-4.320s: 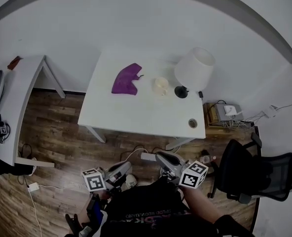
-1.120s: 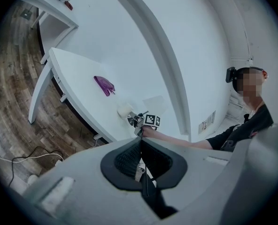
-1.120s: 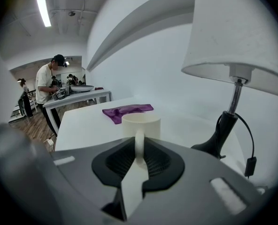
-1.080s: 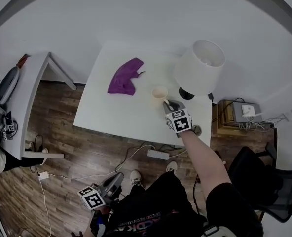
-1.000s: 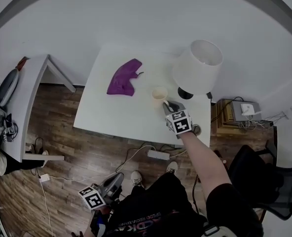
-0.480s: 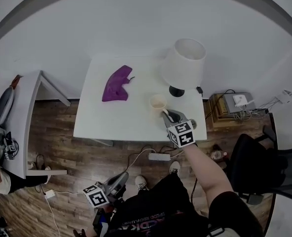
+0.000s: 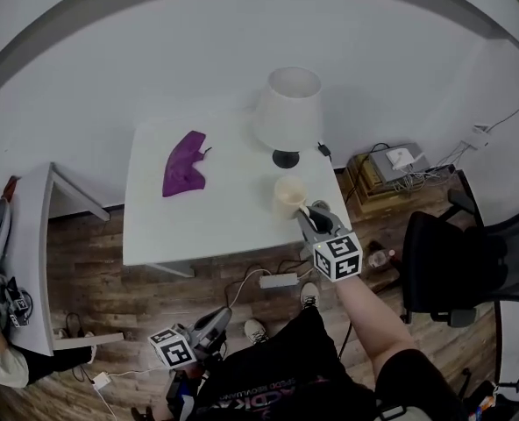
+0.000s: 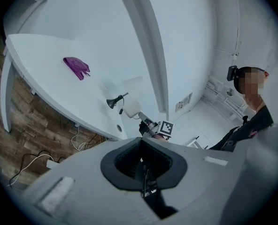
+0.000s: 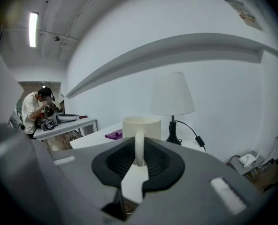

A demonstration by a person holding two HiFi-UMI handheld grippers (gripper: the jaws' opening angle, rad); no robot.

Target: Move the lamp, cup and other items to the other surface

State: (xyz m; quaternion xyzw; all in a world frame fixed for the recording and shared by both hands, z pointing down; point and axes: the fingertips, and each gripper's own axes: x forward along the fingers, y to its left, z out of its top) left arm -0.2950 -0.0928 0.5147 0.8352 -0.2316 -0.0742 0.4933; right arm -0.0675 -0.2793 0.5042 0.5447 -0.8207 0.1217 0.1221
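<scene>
Cream cup (image 9: pixel 141 125), handle pinched in my right claw (image 7: pixel 308 216), held upright for carry; lamp (image 9: pixel 172 93) beyond claw. Left claw (image 7: pixel 216 319) pressed together, empty.

White table (image 7: pixel 224 213): lamp (image 7: pixel 286 112), purple cloth (image 7: pixel 182 163)

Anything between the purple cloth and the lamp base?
Nothing. In the head view only bare white table runs from the purple cloth to the lamp base.

L gripper (image 8: pixel 145 179) jaws together, empty; purple cloth (image 8: pixel 76 67) on table (image 8: pixel 45 62)
</scene>
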